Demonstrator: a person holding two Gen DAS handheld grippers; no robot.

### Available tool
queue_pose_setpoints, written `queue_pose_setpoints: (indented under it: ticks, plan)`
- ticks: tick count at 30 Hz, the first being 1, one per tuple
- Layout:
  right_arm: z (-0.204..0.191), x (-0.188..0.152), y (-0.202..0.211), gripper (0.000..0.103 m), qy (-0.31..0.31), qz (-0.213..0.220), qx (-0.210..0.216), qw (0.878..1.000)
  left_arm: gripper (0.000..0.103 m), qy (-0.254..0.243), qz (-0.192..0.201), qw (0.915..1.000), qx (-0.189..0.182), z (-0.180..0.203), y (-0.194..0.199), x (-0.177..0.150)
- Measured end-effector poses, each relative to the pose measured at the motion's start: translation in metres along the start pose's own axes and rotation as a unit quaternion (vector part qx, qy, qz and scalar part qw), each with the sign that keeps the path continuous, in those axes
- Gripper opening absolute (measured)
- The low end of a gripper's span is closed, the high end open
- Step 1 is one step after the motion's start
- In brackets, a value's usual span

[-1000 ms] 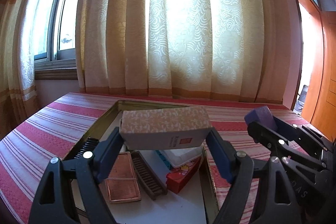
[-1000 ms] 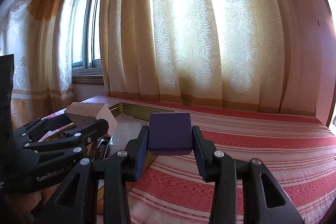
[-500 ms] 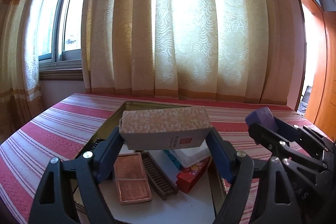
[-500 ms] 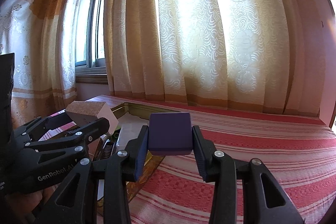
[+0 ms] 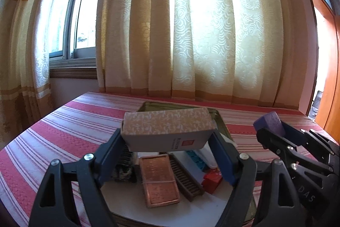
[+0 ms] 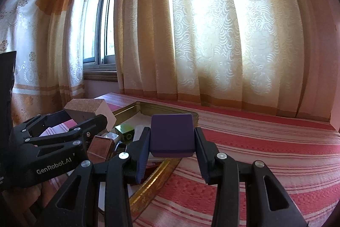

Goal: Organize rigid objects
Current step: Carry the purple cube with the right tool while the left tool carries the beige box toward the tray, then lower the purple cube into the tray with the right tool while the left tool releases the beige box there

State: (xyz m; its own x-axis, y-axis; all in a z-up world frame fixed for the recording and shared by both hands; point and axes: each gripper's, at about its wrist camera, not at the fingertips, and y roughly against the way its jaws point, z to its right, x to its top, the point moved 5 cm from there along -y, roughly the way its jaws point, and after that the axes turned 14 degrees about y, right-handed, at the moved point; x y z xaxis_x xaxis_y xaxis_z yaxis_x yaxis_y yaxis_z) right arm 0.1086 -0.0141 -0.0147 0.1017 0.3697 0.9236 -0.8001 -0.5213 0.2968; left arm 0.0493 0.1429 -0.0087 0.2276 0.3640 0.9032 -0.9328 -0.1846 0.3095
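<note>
My left gripper (image 5: 167,137) is shut on a long patterned beige box (image 5: 167,129), held crosswise above a gold-rimmed metal tray (image 5: 218,118). That box (image 6: 87,109) and the left gripper (image 6: 70,131) also show at the left of the right wrist view. My right gripper (image 6: 172,142) is shut on a small purple box (image 6: 172,135), over the tray's right rim (image 6: 153,182). The purple box (image 5: 269,122) appears at the right of the left wrist view. In the tray lie a copper tin (image 5: 159,180), a brown comb (image 5: 184,180), a red box (image 5: 212,180) and a green item (image 6: 125,130).
The tray rests on a red-and-white striped cloth (image 5: 70,131) that spreads wide to the right (image 6: 265,152). Cream curtains (image 5: 201,35) and a window (image 5: 70,20) stand behind the far edge. A dark comb (image 5: 125,161) lies at the tray's left side.
The left gripper with the beige box has shifted across the tray, so the tray's contents sit further right and nearer below it. The right gripper has kept its grip and barely moved.
</note>
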Motion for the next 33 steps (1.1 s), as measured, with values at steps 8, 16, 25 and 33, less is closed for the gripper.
queue_pose_setpoints:
  ticks: [8,16,25,33]
  plan:
    - [-0.010,0.003,-0.010,0.043,0.003,-0.008,0.017,1.000,0.081,0.008,-0.002,0.9999,0.012,-0.013,0.000,0.003]
    - [-0.013,0.004,-0.025,0.043,-0.003,-0.022,0.039,0.999,0.081,0.003,-0.016,0.9994,0.029,-0.019,-0.008,0.004]
    - [-0.034,0.012,-0.048,0.043,0.007,-0.040,0.080,0.996,0.081,0.007,-0.028,0.9985,0.047,-0.034,-0.017,0.009]
    - [-0.039,0.022,-0.063,0.043,-0.004,-0.042,0.100,0.994,0.081,0.019,-0.043,0.9974,0.054,-0.048,-0.024,0.010]
